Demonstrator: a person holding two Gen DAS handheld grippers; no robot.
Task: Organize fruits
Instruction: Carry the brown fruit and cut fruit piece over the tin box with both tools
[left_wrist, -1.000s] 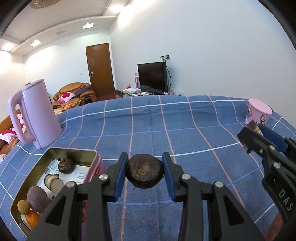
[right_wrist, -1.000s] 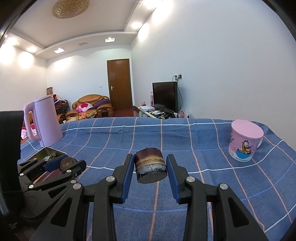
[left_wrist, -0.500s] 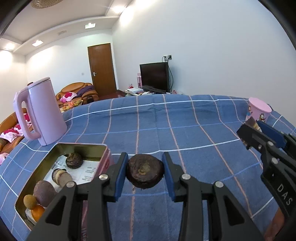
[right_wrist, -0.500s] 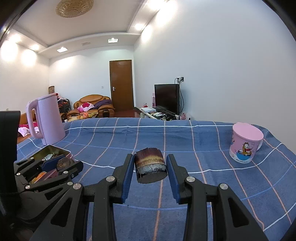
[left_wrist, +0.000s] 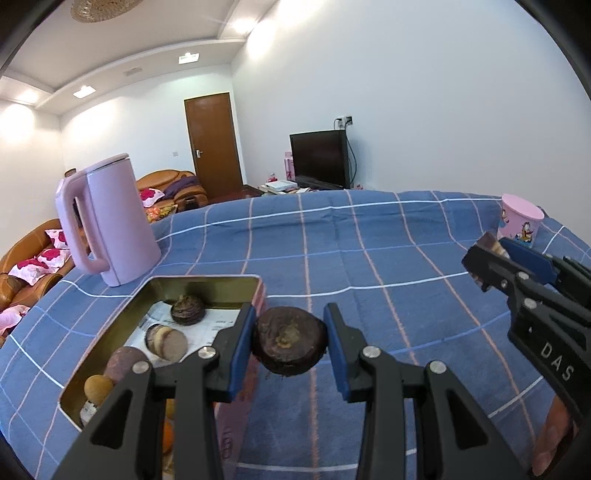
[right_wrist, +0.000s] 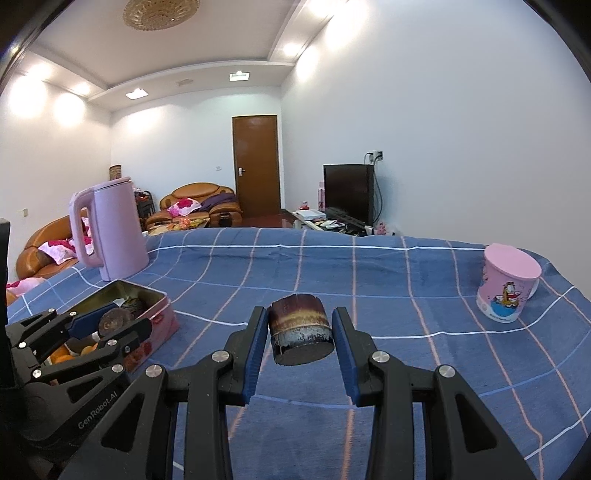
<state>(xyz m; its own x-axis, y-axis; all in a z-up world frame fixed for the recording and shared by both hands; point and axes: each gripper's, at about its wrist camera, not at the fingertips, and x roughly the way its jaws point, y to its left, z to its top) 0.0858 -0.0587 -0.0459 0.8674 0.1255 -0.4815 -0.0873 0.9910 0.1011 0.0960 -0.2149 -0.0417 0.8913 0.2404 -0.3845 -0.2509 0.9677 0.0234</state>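
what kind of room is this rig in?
Looks like a home living room: orange sofa with cushions, a TV on a low stand, and a wooden door, beyond a table under a blue checked cloth.

Both tools are matte black plastic with cut-out triangular arms, silver round screws at the joints, and blue pads lining the fingers. The left gripper (left_wrist: 290, 341) carries white "GenRobot.AI" lettering on its side. The right gripper (right_wrist: 300, 332) shows "DAS".
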